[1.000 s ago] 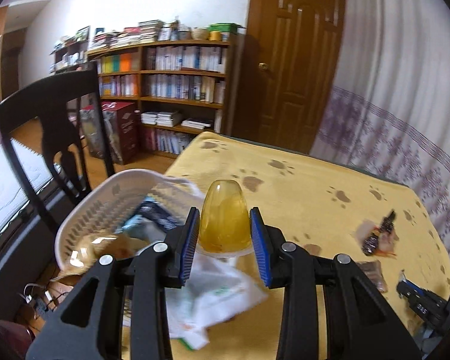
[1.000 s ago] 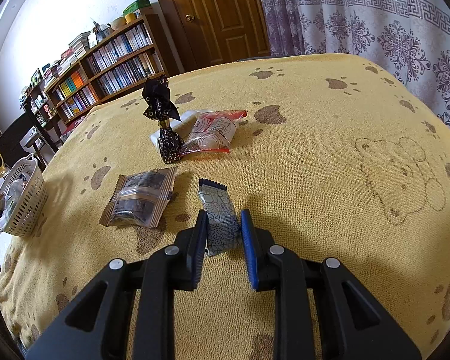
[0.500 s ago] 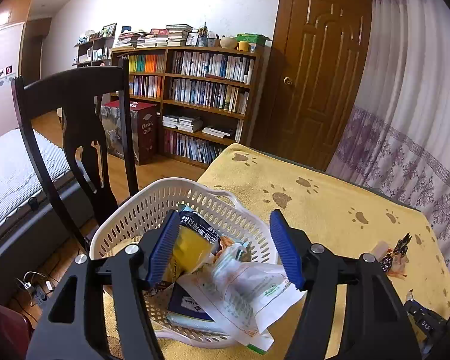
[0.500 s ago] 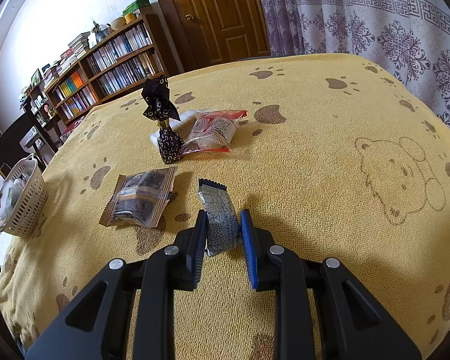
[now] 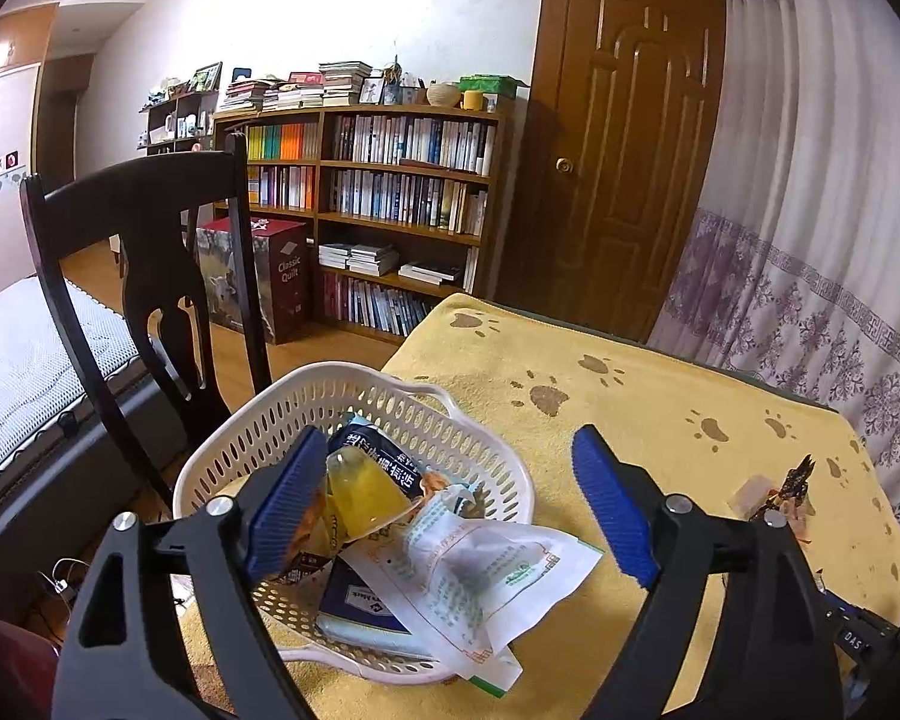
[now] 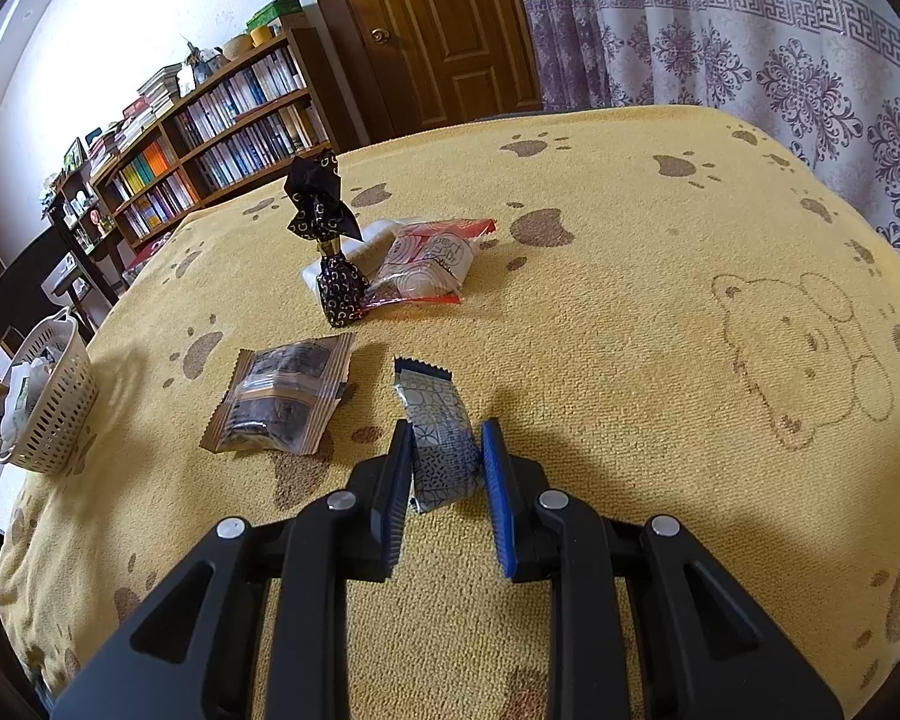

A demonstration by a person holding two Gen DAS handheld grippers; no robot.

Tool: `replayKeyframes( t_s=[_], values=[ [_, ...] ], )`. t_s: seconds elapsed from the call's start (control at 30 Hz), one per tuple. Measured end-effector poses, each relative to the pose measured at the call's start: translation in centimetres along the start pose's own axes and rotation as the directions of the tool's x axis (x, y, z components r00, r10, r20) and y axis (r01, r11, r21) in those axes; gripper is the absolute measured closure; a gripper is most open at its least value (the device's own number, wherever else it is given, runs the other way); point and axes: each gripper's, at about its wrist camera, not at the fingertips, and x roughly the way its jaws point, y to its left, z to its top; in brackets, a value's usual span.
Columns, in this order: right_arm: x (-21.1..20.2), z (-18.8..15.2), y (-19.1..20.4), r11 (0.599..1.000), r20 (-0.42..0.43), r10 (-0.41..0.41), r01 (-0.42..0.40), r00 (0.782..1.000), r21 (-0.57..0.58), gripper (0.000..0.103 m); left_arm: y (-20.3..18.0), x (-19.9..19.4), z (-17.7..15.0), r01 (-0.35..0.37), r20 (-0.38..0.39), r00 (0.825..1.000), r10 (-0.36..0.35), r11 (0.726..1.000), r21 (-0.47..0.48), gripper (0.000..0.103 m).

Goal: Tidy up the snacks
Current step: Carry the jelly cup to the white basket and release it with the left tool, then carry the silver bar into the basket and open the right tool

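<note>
Left gripper (image 5: 450, 504): jaws spread wide, gripping nothing, hovering above the white basket (image 5: 390, 402), which sits at the edge of the yellow paw-print cloth (image 5: 660, 396). Inside the basket: yellow jelly cup (image 5: 363, 489) lying next to the gripper's left pad, a dark-label pack (image 5: 384, 462) behind it, a white paper-like pouch (image 5: 474, 570) draped over the near rim, a dark blue box (image 5: 354, 600) under the pouch. Behind the basket, off the cloth: dark wooden chair (image 5: 144, 252); further back, bookshelf (image 5: 390, 180) and door (image 5: 618, 150). Far right of the basket on the cloth: a small dark-wrapped sweet, too small here for detail.

Right gripper (image 6: 441, 468): pads closed against both sides of a silver patterned bar (image 6: 438, 432), which lies flat on the cloth. Left of the bar, just beside it: brown clear-window packet (image 6: 285, 393). Beyond the bar: black twist-wrapped chocolate (image 6: 333, 258) standing upright, touching a red-and-white packet (image 6: 432, 264) on its right; a white item partly hidden behind the two, identity unclear. Basket also seen in right wrist view (image 6: 54, 408), well apart from the bar at the cloth's left edge, w/ packs poking over its rim. The brown packet lies between the bar and the basket. Curtain (image 6: 780, 60) beyond the cloth's far edge.
</note>
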Motion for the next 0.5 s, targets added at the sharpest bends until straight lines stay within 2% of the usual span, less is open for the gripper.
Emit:
replayKeyframes(
  t_s=[0.5],
  values=[
    [0.42, -0.03, 0.25, 1.0, -0.022, 0.005, -0.005, 1.0, -0.007, 0.078, 0.49, -0.88, 0.43, -0.003, 0.017, 1.0, 0.004, 1.0, -0.022, 0.011]
  ],
)
